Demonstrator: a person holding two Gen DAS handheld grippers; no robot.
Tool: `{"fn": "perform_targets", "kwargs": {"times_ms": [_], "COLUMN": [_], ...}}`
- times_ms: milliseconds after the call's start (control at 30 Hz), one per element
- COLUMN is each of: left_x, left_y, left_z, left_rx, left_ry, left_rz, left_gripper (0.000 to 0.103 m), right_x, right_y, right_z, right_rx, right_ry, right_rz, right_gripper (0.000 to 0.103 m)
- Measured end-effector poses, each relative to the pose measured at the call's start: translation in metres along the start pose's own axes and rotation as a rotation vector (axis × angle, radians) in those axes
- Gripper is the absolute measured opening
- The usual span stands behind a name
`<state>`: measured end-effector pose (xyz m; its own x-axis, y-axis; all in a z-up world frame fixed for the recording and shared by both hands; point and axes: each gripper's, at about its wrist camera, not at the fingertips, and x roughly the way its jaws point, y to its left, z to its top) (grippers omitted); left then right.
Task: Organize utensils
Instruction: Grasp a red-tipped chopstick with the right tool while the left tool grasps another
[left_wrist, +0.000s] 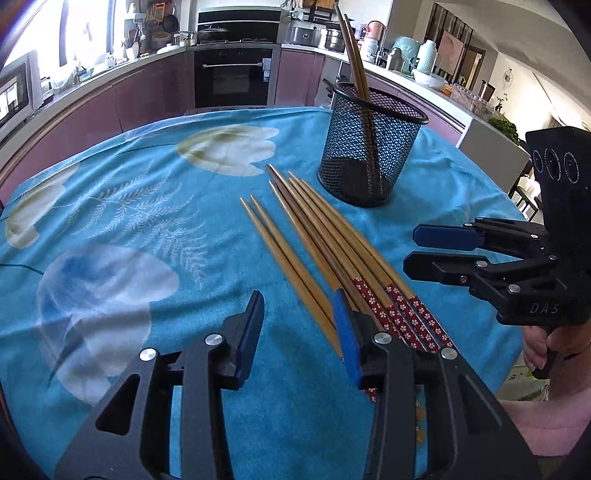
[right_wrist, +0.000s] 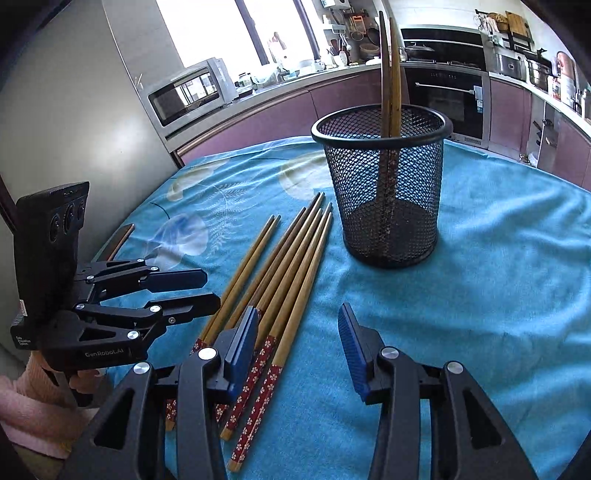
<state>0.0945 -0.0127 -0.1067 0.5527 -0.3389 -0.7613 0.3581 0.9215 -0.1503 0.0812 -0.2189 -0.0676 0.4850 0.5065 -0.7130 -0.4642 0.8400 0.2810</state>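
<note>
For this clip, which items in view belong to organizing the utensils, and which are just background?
Part of the job:
- loose chopsticks lying on the tablecloth
- mesh holder, with two chopsticks already standing in it
- left gripper and right gripper, both open and empty

Just there:
- blue floral tablecloth
- microwave
- built-in oven

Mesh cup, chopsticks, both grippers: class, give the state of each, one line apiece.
Mesh cup: upright on the blue cloth, holding two chopsticks.
Standing chopsticks: leaning on the cup's rim.
Loose chopsticks: lying flat beside the cup, ungrasped.
Left gripper: open, holding nothing.
Right gripper: open, holding nothing.
</note>
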Motion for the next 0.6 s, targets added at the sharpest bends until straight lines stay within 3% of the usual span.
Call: {"fn": "perform_targets", "kwargs": {"times_ms": [600], "left_x": [0.0021], "left_y": [0.0017], "left_z": [0.0018], "left_rx": [0.017], "left_ry": [0.030], "left_rz": [0.001], "left_gripper": [0.031], "right_x": [0.0054], "right_y": [0.0003], "right_z": [-0.0061], "right_rx": [-0.007], "right_ry": [0.012], "right_rz": [-0.021], "right_gripper": [0.043]}}
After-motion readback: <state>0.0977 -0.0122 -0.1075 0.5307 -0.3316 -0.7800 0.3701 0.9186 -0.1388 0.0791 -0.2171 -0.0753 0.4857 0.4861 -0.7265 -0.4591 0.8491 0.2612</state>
